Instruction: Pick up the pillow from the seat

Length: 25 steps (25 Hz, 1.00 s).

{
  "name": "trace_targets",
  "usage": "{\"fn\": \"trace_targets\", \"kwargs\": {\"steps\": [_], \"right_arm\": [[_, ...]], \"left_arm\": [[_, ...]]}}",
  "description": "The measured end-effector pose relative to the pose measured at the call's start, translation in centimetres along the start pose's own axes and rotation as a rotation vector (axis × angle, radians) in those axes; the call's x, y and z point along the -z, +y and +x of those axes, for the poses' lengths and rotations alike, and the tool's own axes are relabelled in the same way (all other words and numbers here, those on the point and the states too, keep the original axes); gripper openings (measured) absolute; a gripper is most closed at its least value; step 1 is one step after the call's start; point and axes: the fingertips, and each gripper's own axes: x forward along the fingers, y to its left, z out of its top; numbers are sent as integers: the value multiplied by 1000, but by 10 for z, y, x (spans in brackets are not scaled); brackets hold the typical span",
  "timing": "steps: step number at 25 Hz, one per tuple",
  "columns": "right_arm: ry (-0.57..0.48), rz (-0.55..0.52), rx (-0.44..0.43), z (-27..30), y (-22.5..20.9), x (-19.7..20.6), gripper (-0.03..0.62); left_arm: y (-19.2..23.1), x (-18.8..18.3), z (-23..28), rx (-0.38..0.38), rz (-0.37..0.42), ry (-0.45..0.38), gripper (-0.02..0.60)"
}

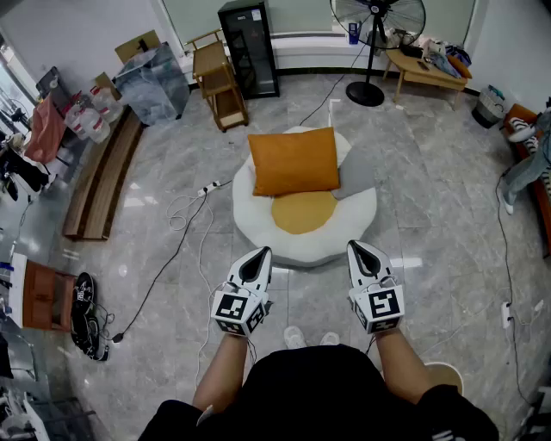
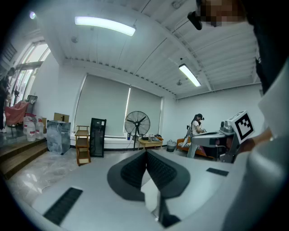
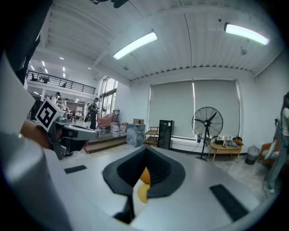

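Fingers point(image 2: 131, 173) of our left gripper point(image 1: 257, 257) are pressed together on nothing, and our right gripper point(image 1: 362, 250) is closed and empty too. Ahead of both tips, well apart, the pillow point(image 1: 294, 161) lies on the seat point(image 1: 258, 231), touching a grey cushion point(image 1: 355, 177) on the right gripper's side. An orange sliver past the right fingers is probably that pillow. Farther off stands a fan point(image 1: 377, 24).

Grey marble-tiled floor point(image 1: 430, 215). Along the far wall — a black glass-door cabinet point(image 1: 248, 47), a wooden shelf trolley point(image 1: 219, 82), a pedestal fan point(image 1: 376, 26) and a low wooden table point(image 1: 417, 67). Roller blinds point(image 3: 194, 108) cover the windows; tube lights point(image 3: 135, 45) glow overhead.
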Motion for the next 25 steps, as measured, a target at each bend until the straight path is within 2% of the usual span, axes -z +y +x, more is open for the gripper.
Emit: {"fn": "trace_targets", "kwargs": {"steps": [9,15,25], "right_arm": [[-3,13,-2,0,16,-3,3],[-58,138,-15,5,19,-8,6],[-55,43,-17,20,38,-18,7]], "left_arm": [[3,7,-9,16,-13,14,11],[9,15,-14,31,-13,24,11],[32,-6,-25,15,26,-16,12]]}}
